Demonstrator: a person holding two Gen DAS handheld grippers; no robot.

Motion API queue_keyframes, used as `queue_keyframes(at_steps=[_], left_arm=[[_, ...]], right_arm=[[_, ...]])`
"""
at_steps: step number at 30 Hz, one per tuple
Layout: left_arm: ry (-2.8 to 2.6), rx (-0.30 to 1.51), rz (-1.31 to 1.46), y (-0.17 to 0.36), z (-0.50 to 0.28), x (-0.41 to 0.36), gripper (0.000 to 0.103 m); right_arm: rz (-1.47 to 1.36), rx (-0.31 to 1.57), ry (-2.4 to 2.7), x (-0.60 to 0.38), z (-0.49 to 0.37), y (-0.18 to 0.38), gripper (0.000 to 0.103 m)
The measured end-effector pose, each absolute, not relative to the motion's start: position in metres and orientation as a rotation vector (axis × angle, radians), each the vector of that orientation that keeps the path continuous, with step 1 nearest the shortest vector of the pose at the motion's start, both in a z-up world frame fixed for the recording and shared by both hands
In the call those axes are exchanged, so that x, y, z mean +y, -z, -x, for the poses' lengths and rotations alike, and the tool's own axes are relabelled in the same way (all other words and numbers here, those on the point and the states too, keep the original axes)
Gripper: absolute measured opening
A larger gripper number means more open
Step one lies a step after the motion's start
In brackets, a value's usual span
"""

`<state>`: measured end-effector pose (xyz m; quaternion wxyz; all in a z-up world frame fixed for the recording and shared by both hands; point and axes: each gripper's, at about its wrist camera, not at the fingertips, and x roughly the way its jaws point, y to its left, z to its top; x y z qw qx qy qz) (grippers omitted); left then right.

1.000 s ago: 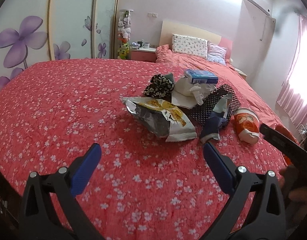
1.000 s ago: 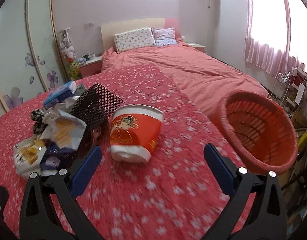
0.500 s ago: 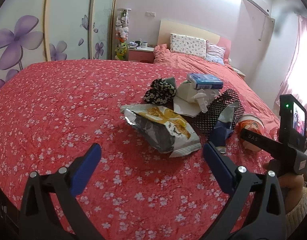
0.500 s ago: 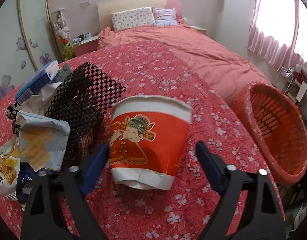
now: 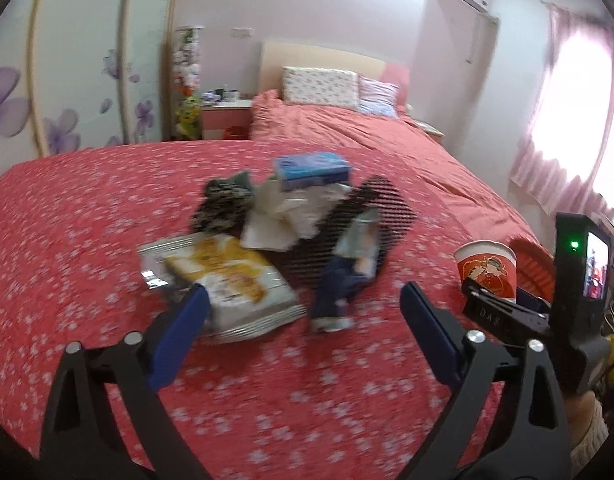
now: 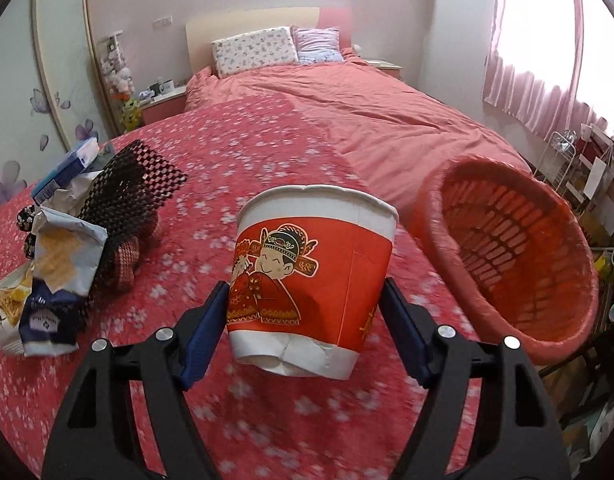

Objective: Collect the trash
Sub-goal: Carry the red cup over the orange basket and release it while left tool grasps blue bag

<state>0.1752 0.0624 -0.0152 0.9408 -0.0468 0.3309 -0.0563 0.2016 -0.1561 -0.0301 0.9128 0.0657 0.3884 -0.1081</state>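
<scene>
Jaws, right: right gripper (image 6: 305, 320) has its blue pads pressed on both sides of the red paper cup (image 6: 313, 280), pinching it low on its wall; it closed in on the cup over the last second and the grip looks settled.
Jaws, left: left gripper (image 5: 303, 340) spread wide, having just narrowed a little, nothing between the pads; the left pad sits just over the corner of the snack bag (image 5: 223, 280), no contact that I can confirm.
Cup: upright, slightly tilted, dented at the base rim; appears lifted clear of the bedspread (image 6: 267, 148), though the blur makes that uncertain.
Step in hand: first item gripped, carry to the bin.
Basket: orange basket (image 6: 507, 256) just to the cup's right, at the bed edge, mouth tipped toward the gripper.
Next move, right: swing the cup right, over the rim, then release; a gentle squeeze, the thin wall crushes easily.
Next move, left: probably the snack bag, or the dark blue wrapper (image 5: 347, 276) beside it.
Farther pile: black mesh piece (image 6: 135, 188), crumpled white paper (image 5: 283, 216), blue box (image 5: 311, 168) on top.
</scene>
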Motion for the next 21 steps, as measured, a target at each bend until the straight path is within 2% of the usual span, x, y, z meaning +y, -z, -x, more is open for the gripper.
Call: queue_keyframes(at_steps=[4, 8, 11, 13, 15, 17, 21], left_arm=[[0.126, 0.723, 0.040, 0.025, -0.194, 0.042, 0.076], [0.124, 0.773, -0.014, 0.040, -0.213, 0.025, 0.072], [0.131, 0.828, -0.021, 0.052, -0.225, 0.021, 0.059], [0.132, 0.861, -0.017, 0.060, -0.231, 0.019, 0.039], [0.144, 0.878, 0.006, 0.063, -0.235, 0.022, 0.030], [0.172, 0.866, 0.045, 0.060, -0.232, 0.025, 0.025], [0.197, 0.822, 0.047, 0.050, -0.225, 0.024, 0.024]], right_arm=[[-0.160, 0.795, 0.220, -0.169, -0.193, 0.028, 0.075], [-0.174, 0.790, 0.221, -0.179, -0.185, 0.027, 0.075], [-0.184, 0.788, 0.224, -0.189, -0.179, 0.029, 0.075], [-0.191, 0.787, 0.228, -0.193, -0.177, 0.029, 0.075], [-0.195, 0.785, 0.229, -0.196, -0.174, 0.029, 0.075], [-0.194, 0.778, 0.233, -0.200, -0.171, 0.028, 0.075], [-0.195, 0.754, 0.236, -0.206, -0.165, 0.024, 0.075]])
